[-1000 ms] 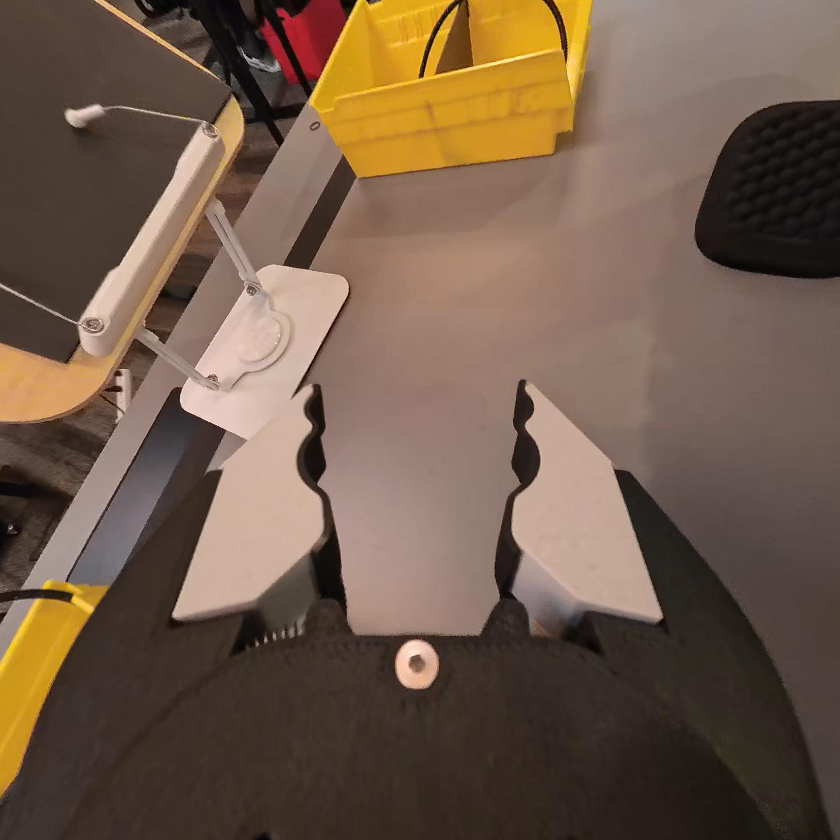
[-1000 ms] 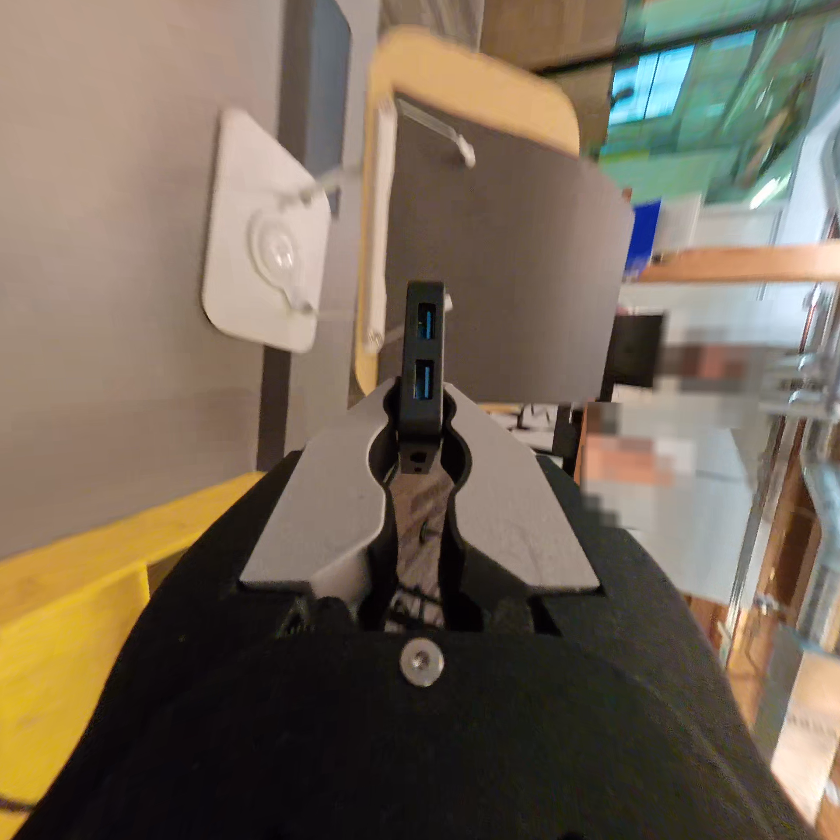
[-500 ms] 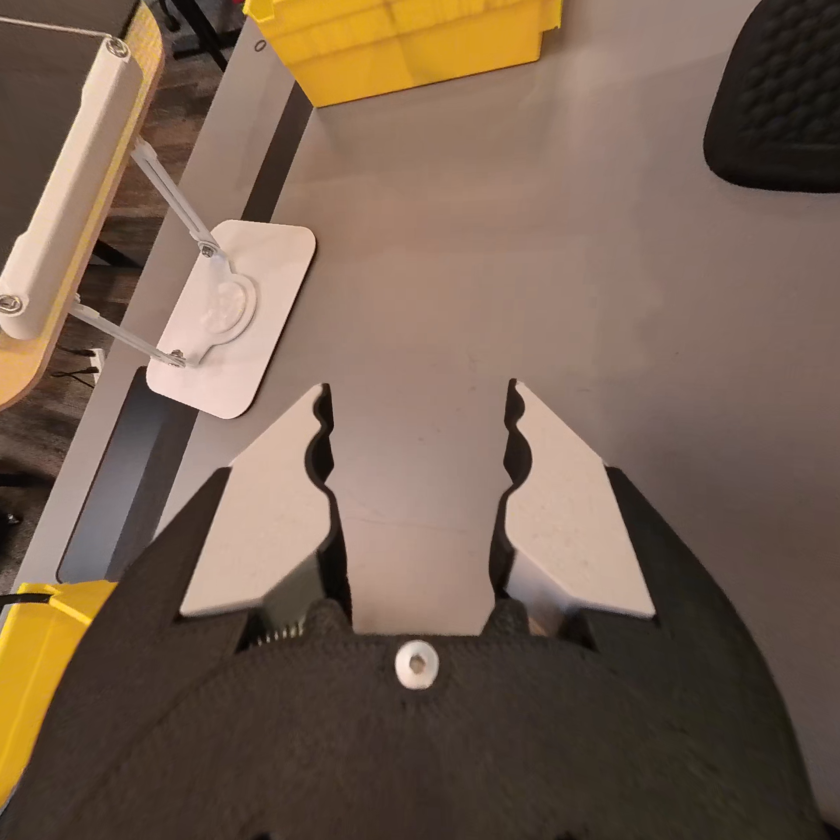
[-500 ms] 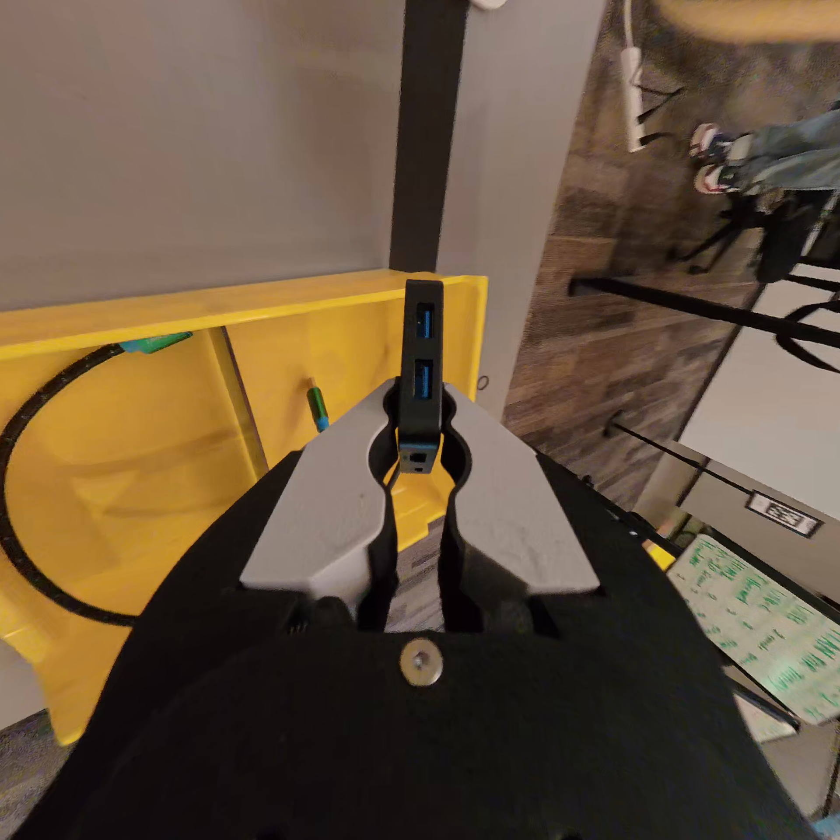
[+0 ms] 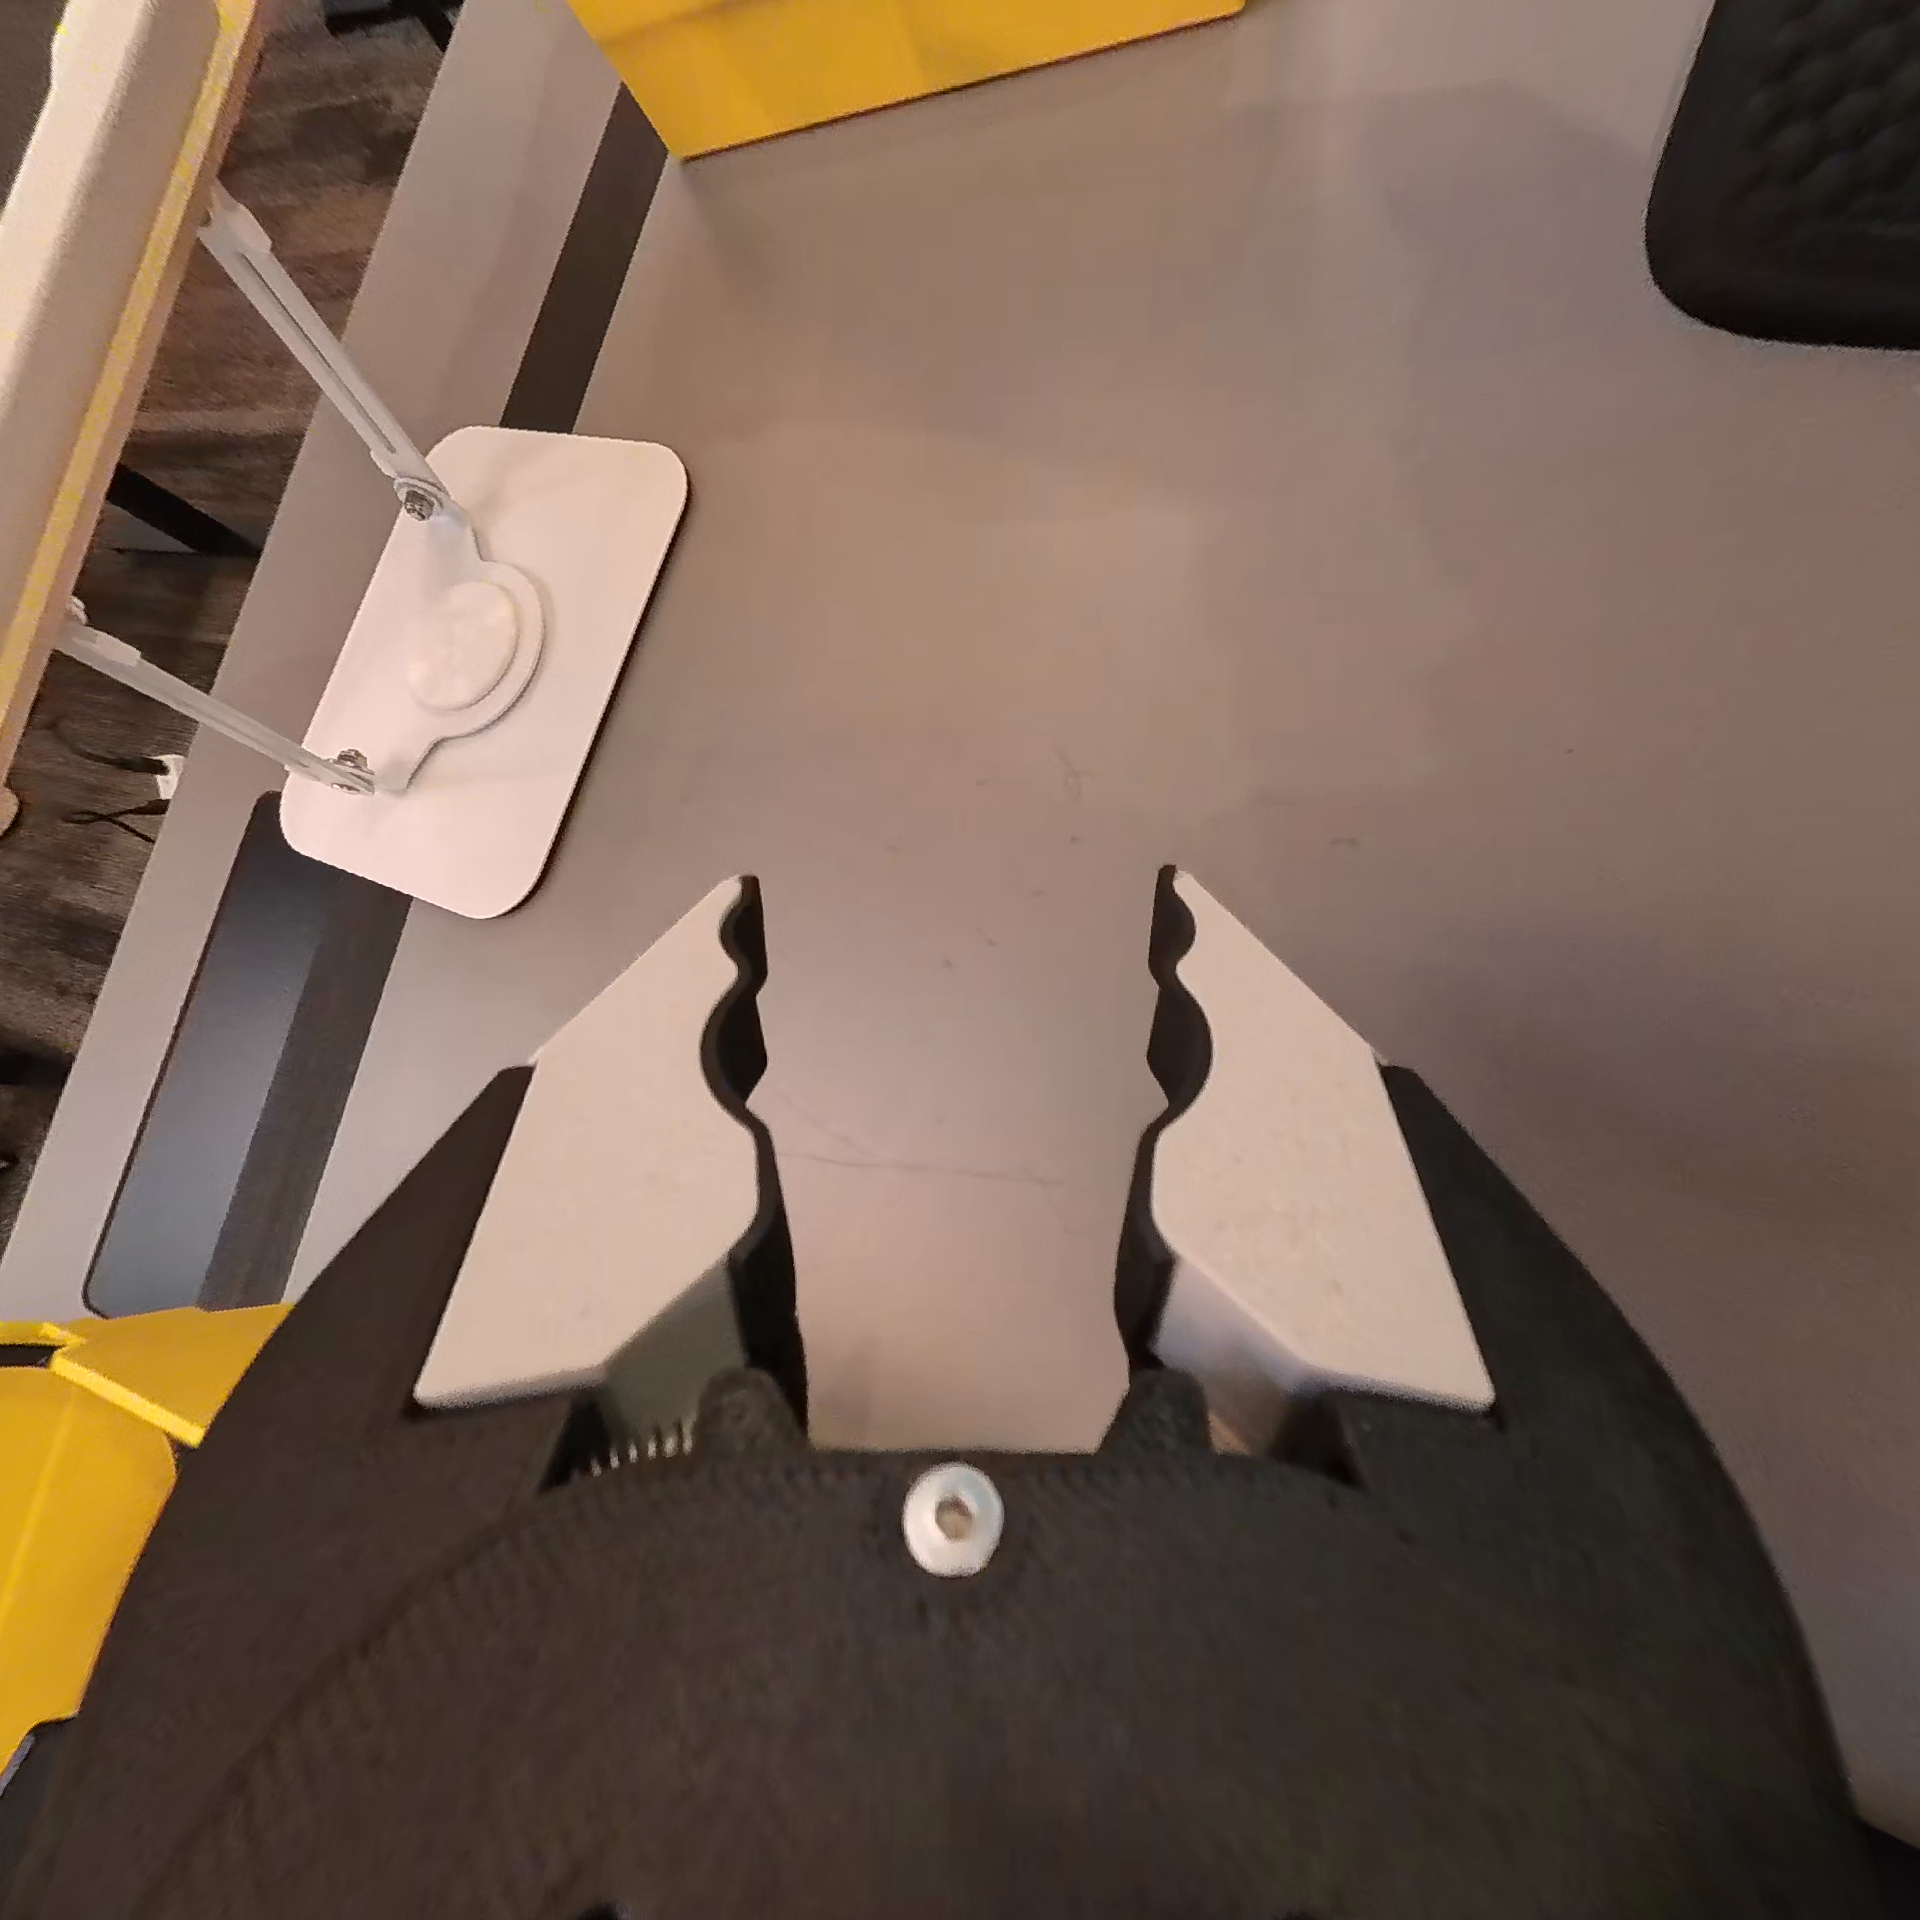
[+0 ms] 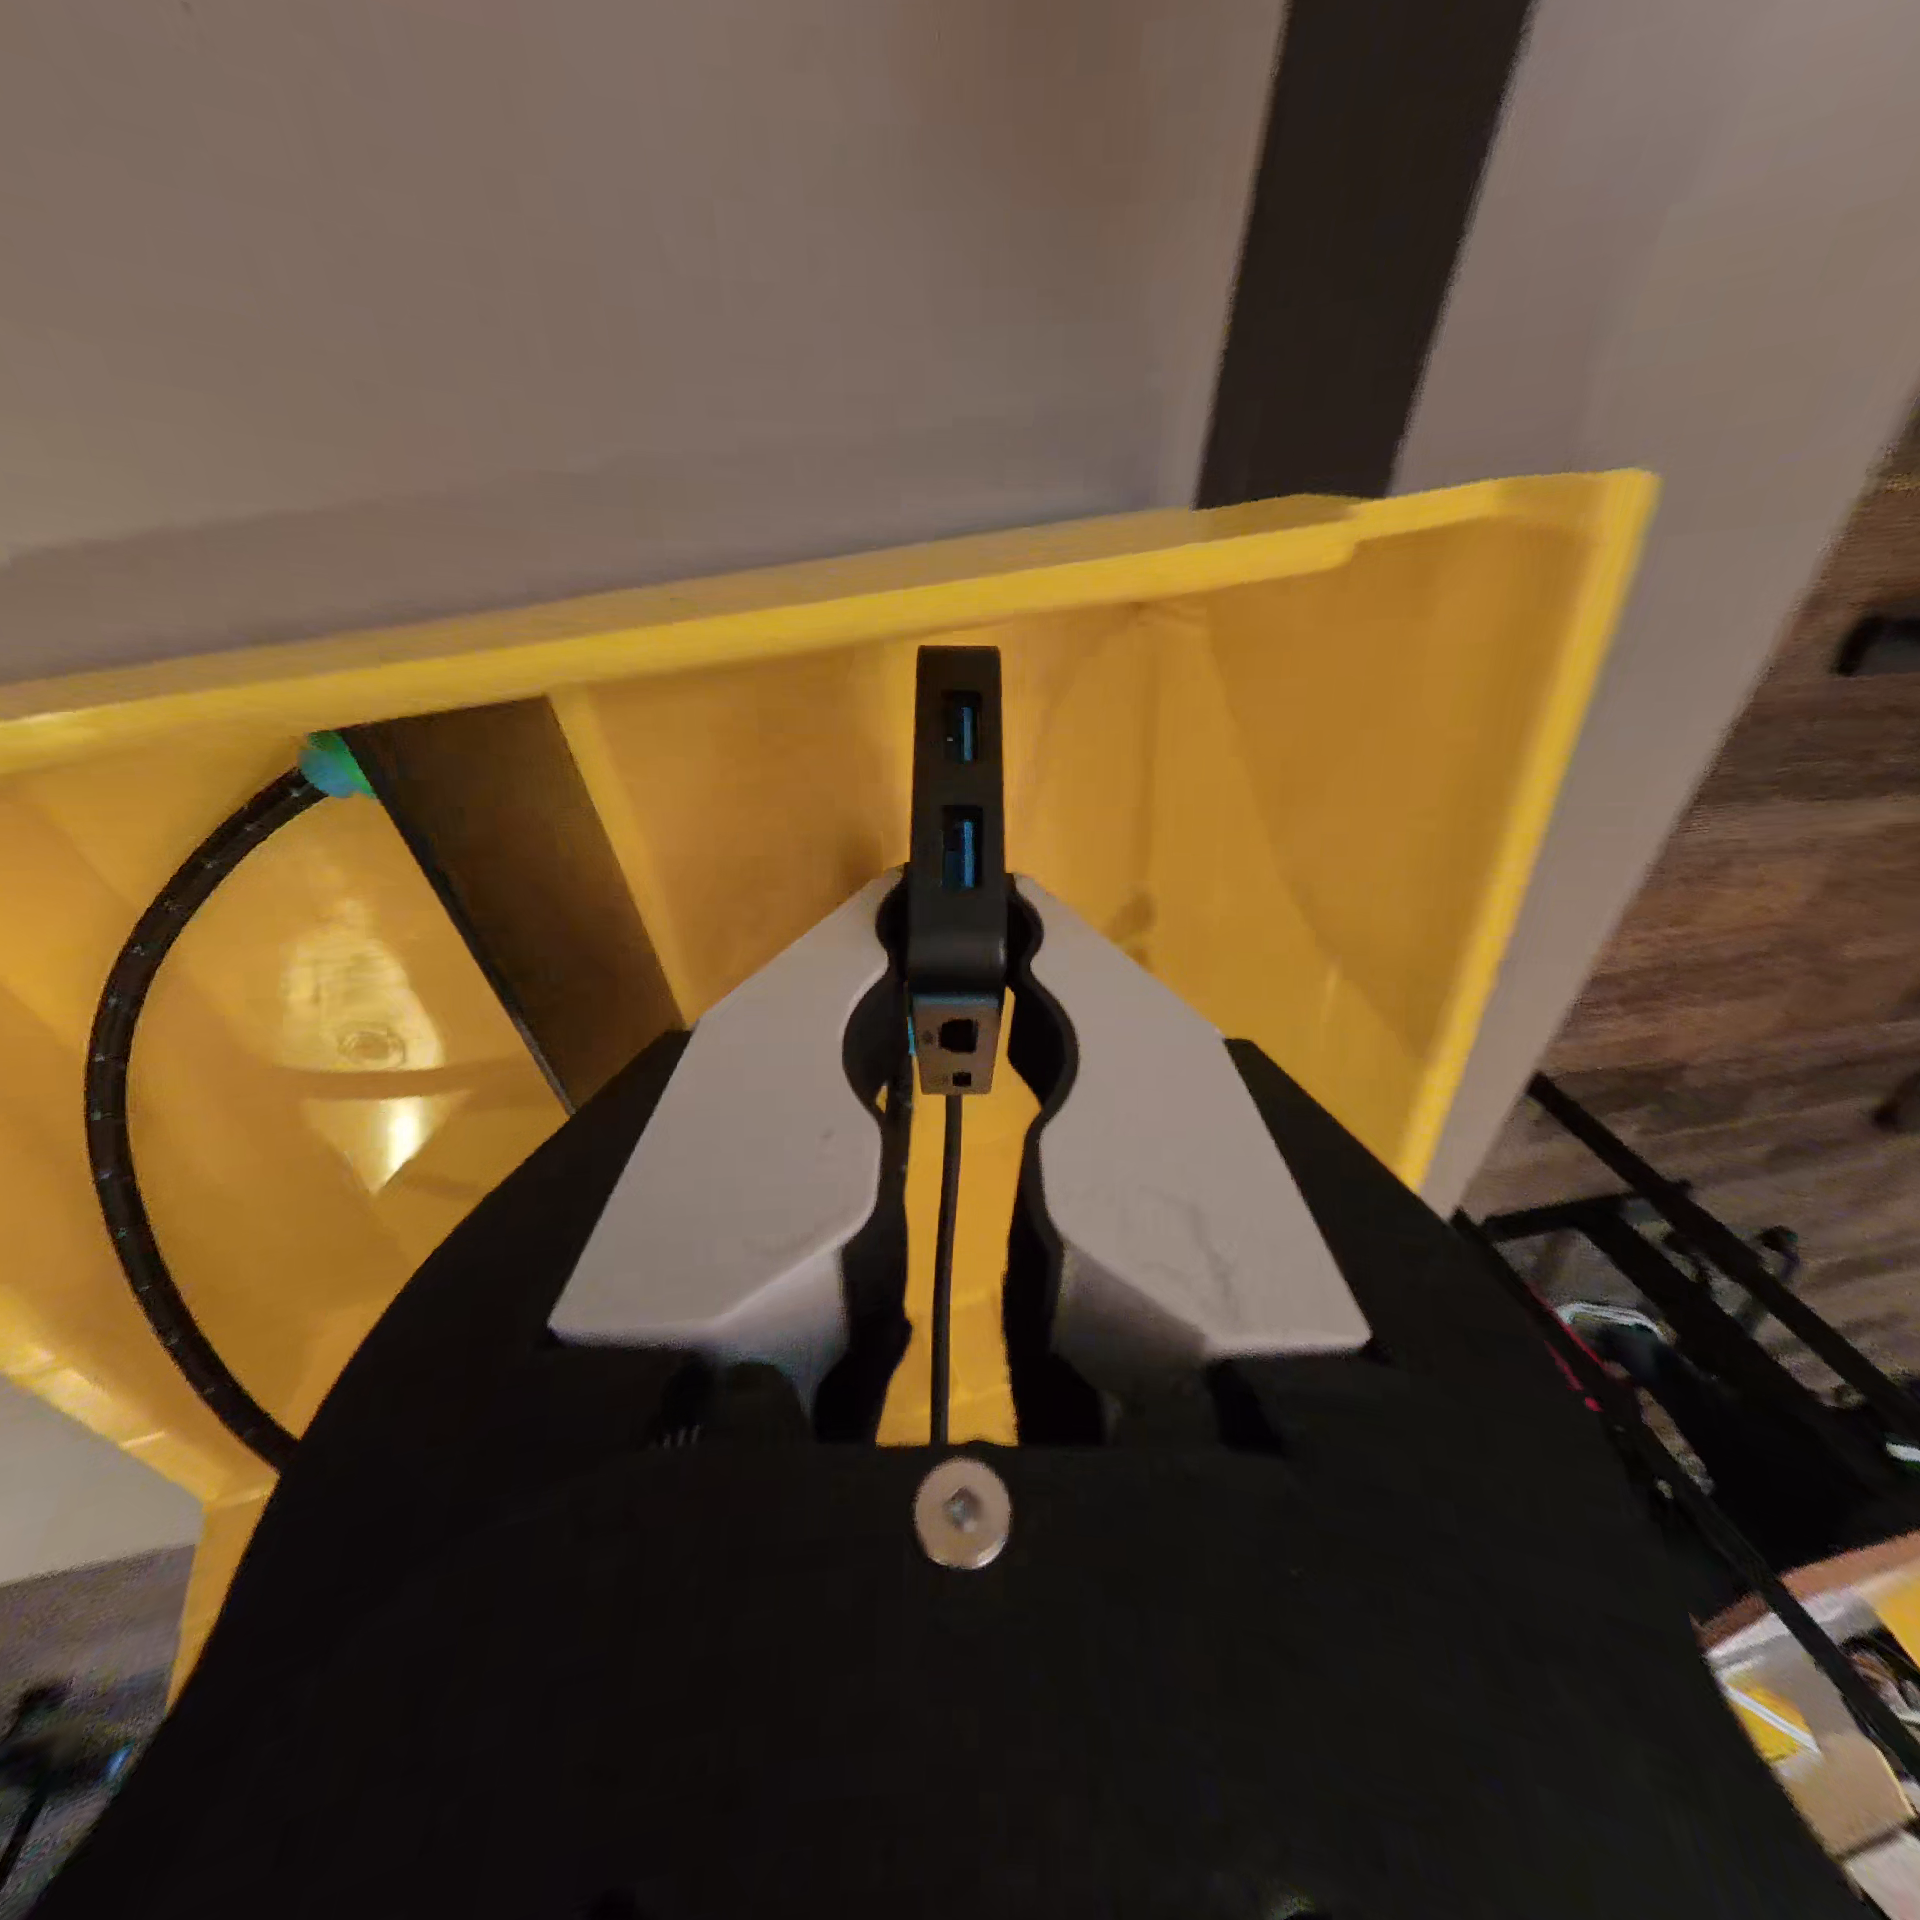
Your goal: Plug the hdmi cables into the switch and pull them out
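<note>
Through the left wrist view, I am holding my left gripper (image 5: 956, 883) spread wide and empty above the grey table (image 5: 1039, 520).

Through the right wrist view, my right gripper (image 6: 958, 883) is clamping the black switch (image 6: 958, 831) over a yellow bin (image 6: 1299, 831) containing a black braided cable (image 6: 120, 1039).

Black gripper (image 5: 956, 904), white fingers (image 5: 644, 1122)

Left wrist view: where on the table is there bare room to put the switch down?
Bare table lies ahead of the open left gripper, bordered by the white stand base, the yellow bin and the black pad. The left edge is crowded. The right gripper holds the switch.
</note>
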{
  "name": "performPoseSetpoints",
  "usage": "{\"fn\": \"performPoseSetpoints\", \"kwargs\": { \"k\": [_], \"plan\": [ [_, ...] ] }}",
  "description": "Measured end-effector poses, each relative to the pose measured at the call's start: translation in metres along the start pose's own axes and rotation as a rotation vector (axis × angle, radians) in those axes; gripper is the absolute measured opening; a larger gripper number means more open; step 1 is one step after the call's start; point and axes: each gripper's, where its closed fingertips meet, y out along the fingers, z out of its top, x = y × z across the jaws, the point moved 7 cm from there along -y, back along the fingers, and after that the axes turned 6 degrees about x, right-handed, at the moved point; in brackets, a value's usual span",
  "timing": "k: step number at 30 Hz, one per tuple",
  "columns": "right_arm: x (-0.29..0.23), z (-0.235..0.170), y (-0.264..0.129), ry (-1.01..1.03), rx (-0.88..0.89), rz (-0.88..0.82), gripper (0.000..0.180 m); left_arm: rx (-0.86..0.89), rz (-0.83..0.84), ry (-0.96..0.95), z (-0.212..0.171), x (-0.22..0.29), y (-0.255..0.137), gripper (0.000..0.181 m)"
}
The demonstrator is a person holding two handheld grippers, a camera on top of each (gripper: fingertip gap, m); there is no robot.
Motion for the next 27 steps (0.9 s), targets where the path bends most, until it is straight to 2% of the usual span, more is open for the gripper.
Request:
{"fn": "performPoseSetpoints", "kwargs": {
  "k": [5, 8, 12, 16, 19, 25, 27],
  "plan": [
    [0.004, 0.003, 0.027, 0.019, -0.066, 0.104, 0.011, -0.015, -0.005, 0.004, -0.001, 0.001, 0.001, 0.073],
    [0.013, 0.005, 0.032, 0.029, -0.110, 0.050, 0.037, -0.018, -0.013, 0.003, -0.002, 0.002, 0.001, 0.073],
    [0.019, 0.001, 0.012, 0.069, -0.087, -0.048, 0.045, -0.019, -0.023, -0.004, -0.006, 0.002, 0.003, 0.073],
    [0.015, -0.014, -0.022, 0.144, -0.072, -0.135, 0.044, -0.025, -0.026, -0.009, -0.009, 0.001, 0.004, 0.073],
    [0.002, -0.031, -0.035, 0.165, -0.080, -0.118, 0.033, -0.026, -0.029, -0.008, -0.008, 0.001, 0.005, 0.073],
    [-0.010, -0.061, -0.010, 0.172, -0.173, -0.046, 0.031, -0.040, -0.034, 0.009, -0.006, 0.007, 0.009, 0.073],
    [-0.011, -0.064, -0.003, 0.168, -0.187, -0.043, 0.025, -0.044, -0.033, 0.014, -0.005, 0.007, 0.009, 0.073]
  ]
}}
